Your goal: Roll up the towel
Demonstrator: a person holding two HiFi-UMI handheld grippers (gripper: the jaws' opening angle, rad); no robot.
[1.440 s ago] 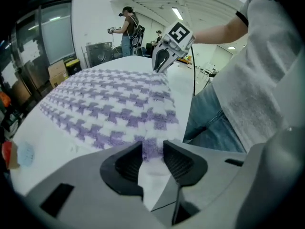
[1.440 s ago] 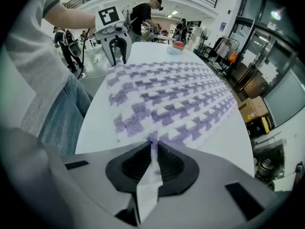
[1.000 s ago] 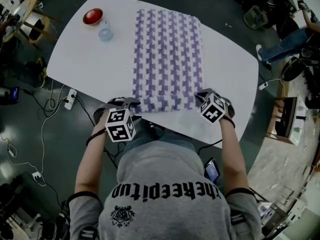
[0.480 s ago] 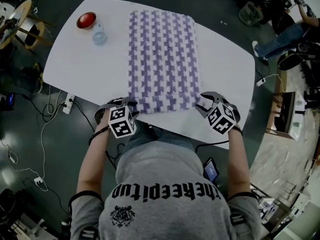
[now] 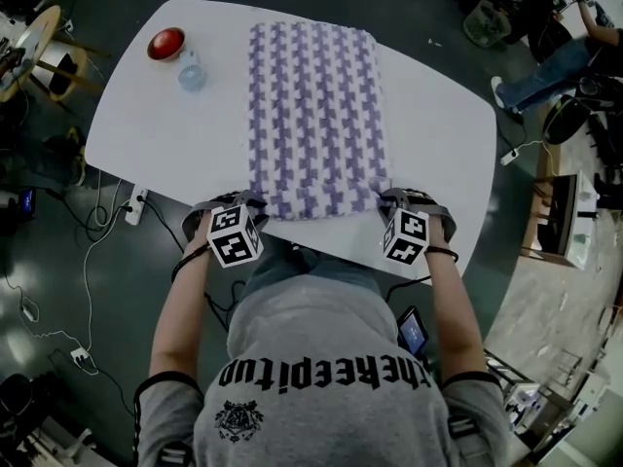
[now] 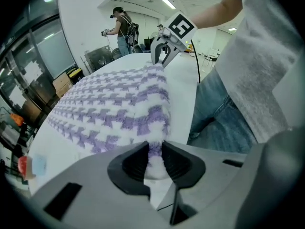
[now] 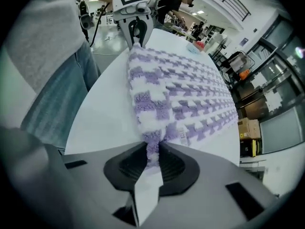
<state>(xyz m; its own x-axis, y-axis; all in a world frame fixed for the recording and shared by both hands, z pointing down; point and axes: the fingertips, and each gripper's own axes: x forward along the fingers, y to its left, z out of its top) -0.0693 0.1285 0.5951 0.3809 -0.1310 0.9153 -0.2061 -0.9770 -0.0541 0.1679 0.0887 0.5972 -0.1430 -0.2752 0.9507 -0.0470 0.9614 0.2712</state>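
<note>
I have bare surface (image 5: 438,134) right of the towel (image 5: 313,115); far left, a red bowl (image 5: 166,43) and clear cup (image 5: 192,72) block the way.

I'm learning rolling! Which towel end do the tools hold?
The towel end nearest the person; left tool and right tool just closed on its corners. Far end lies free.
</note>
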